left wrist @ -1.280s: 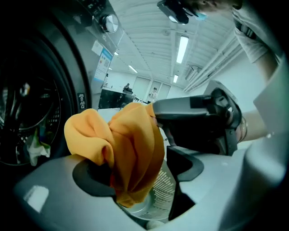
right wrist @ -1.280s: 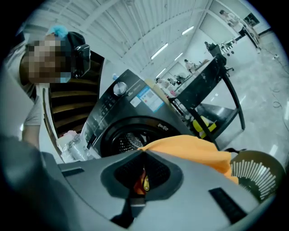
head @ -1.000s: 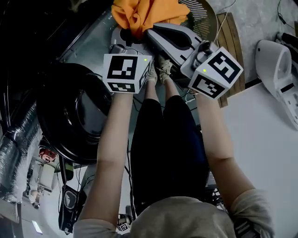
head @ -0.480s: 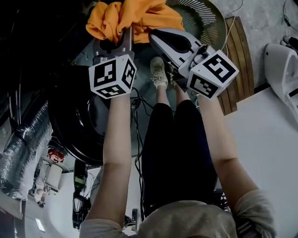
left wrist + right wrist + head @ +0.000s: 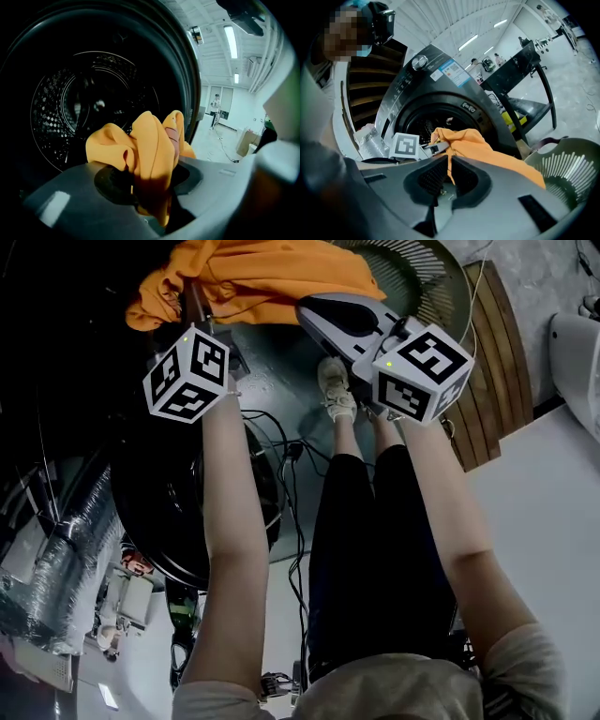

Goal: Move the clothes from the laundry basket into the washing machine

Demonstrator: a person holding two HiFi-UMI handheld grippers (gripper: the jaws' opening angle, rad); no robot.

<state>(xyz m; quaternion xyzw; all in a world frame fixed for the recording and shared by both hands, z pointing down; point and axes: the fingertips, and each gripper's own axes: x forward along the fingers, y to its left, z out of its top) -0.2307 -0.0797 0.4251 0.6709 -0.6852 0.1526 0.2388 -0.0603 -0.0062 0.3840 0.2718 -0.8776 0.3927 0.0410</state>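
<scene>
An orange garment (image 5: 253, 277) hangs bunched between both grippers, above the floor in front of the washing machine. My left gripper (image 5: 194, 304) is shut on one bunch of it; in the left gripper view the folds (image 5: 150, 150) rise from its jaws just before the dark drum (image 5: 84, 103). Those jaws have just closed a little further on the cloth. My right gripper (image 5: 311, 309) is shut on another edge of the orange garment (image 5: 473, 145), which drops between its pads. The slatted laundry basket (image 5: 417, 277) stands at the top right.
The washer's open black door (image 5: 155, 493) lies left of my left arm. A silver duct hose (image 5: 56, 559) runs at far left. Cables (image 5: 291, 451) trail by my shoes (image 5: 335, 385). Wooden slats (image 5: 487, 352) and a white table (image 5: 553, 521) are on the right.
My left gripper has swung left toward the washer's opening, pulling the orange garment with it and stretching it out. The right gripper has dropped slightly and still holds its edge.
</scene>
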